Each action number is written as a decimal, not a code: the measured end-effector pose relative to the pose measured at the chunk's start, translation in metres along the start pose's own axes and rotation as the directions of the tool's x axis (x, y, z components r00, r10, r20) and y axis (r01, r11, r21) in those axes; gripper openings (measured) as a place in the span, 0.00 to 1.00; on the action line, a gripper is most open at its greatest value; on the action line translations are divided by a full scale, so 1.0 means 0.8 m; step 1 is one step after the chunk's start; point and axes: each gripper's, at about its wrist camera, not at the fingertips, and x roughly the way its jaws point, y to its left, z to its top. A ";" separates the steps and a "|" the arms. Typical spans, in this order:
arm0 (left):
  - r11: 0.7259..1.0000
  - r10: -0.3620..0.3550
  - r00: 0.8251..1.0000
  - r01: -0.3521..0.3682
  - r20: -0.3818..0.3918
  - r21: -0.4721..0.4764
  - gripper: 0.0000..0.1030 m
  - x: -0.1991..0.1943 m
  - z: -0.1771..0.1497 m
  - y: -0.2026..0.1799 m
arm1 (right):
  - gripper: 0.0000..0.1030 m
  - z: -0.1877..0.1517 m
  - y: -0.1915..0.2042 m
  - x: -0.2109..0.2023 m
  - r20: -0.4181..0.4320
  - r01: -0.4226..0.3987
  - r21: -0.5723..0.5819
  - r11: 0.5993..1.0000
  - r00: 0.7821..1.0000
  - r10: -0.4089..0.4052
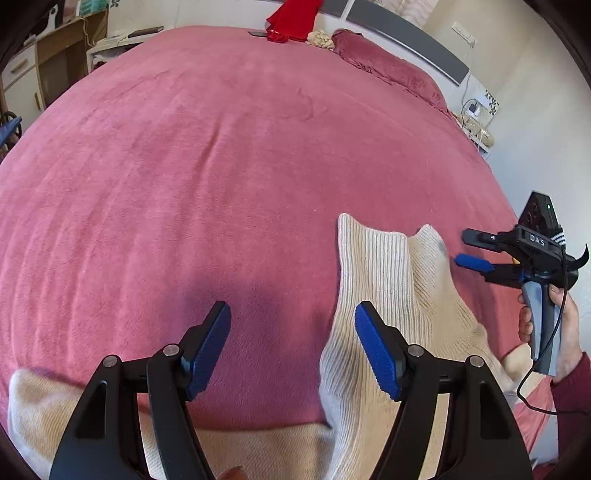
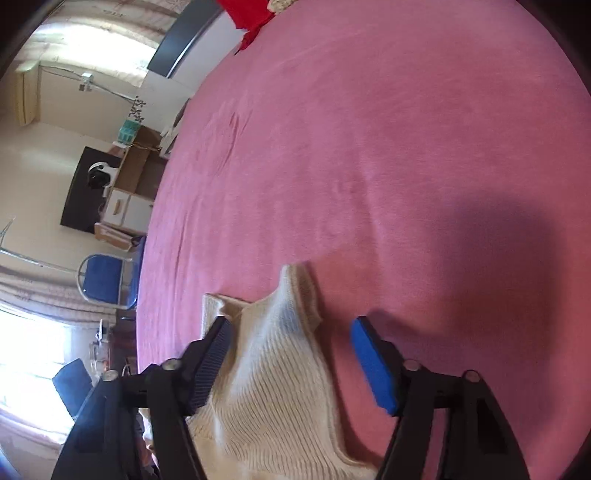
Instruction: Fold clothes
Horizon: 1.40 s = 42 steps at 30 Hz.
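- cream knit garment lies on the pink bedspread, at its near edge; a folded ribbed part points toward the bedspread's middle.
- left gripper hangs over the bedspread with jaws spread; bare pink cloth shows between the blue pads, the right pad just over the garment's edge; nothing pinched.
- right gripper stands with jaws spread over the garment; knit lies between the pads, the left pad at or touching the fabric, the right pad clear of it; no grip seen.
- from the left wrist view, the right gripper, held by a hand, sits just beside the garment.
- red cloth lies at the bedspread's far edge, well apart from the garment.
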 end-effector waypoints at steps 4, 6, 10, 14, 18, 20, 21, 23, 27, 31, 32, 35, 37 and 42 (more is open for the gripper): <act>1.000 -0.003 1.000 0.003 -0.009 0.019 0.70 -0.003 -0.007 0.003 | 0.39 0.002 0.009 0.027 -0.059 0.047 -0.057 0.997 0.997 -0.051; 1.000 -0.004 1.000 0.004 -0.012 0.026 0.70 -0.001 -0.010 0.002 | 0.08 0.000 0.019 0.038 -0.072 0.146 -0.111 0.983 0.985 -0.155; 0.999 0.007 1.000 -0.007 -0.013 0.037 0.70 -0.001 -0.015 0.000 | 0.07 -0.011 0.051 0.044 -0.051 0.278 -0.275 0.920 0.952 -0.303; 0.999 0.005 1.000 -0.005 -0.008 0.036 0.70 -0.002 -0.016 -0.003 | 0.07 -0.019 0.063 0.022 0.006 0.326 -0.321 0.889 0.940 -0.342; 0.999 0.005 1.000 -0.006 0.010 0.051 0.70 -0.007 -0.009 -0.013 | 0.07 -0.029 0.061 -0.019 0.085 0.376 -0.334 0.865 0.925 -0.369; 0.998 0.014 1.000 -0.016 0.018 0.060 0.70 -0.006 0.000 -0.021 | 0.07 -0.029 0.055 -0.042 0.135 0.409 -0.327 0.852 0.912 -0.387; 0.998 0.019 1.000 -0.021 0.022 0.065 0.70 -0.004 0.005 -0.025 | 0.07 -0.029 0.050 -0.052 0.157 0.425 -0.319 0.847 0.905 -0.395; 0.997 0.028 0.999 -0.029 0.020 0.071 0.70 0.001 0.015 -0.035 | 0.07 -0.030 0.048 -0.061 0.186 0.444 -0.310 0.841 0.895 -0.405; 0.989 0.109 0.994 -0.106 -0.020 0.102 0.70 0.030 0.035 -0.059 | 0.08 -0.017 0.040 -0.062 0.268 0.559 -0.258 0.788 0.825 -0.498; 0.985 0.112 0.990 -0.099 -0.083 0.144 0.70 0.061 0.048 -0.080 | 0.08 -0.014 0.031 -0.063 0.288 0.564 -0.255 0.785 0.820 -0.495; 0.987 0.095 0.991 -0.082 -0.090 0.140 0.70 0.066 0.052 -0.084 | 0.08 -0.019 0.033 -0.067 0.299 0.556 -0.273 0.785 0.825 -0.480; 0.990 0.062 0.992 -0.046 -0.114 0.133 0.70 0.082 0.063 -0.097 | 0.08 -0.031 0.035 -0.086 0.322 0.521 -0.303 0.798 0.844 -0.428; 0.990 0.047 0.988 -0.026 -0.145 0.140 0.70 0.099 0.069 -0.111 | 0.08 -0.036 0.032 -0.095 0.323 0.495 -0.310 0.812 0.858 -0.400; 0.982 0.076 0.983 -0.045 -0.167 0.185 0.70 0.114 0.073 -0.131 | 0.08 -0.039 0.019 -0.103 0.295 0.438 -0.295 0.849 0.887 -0.356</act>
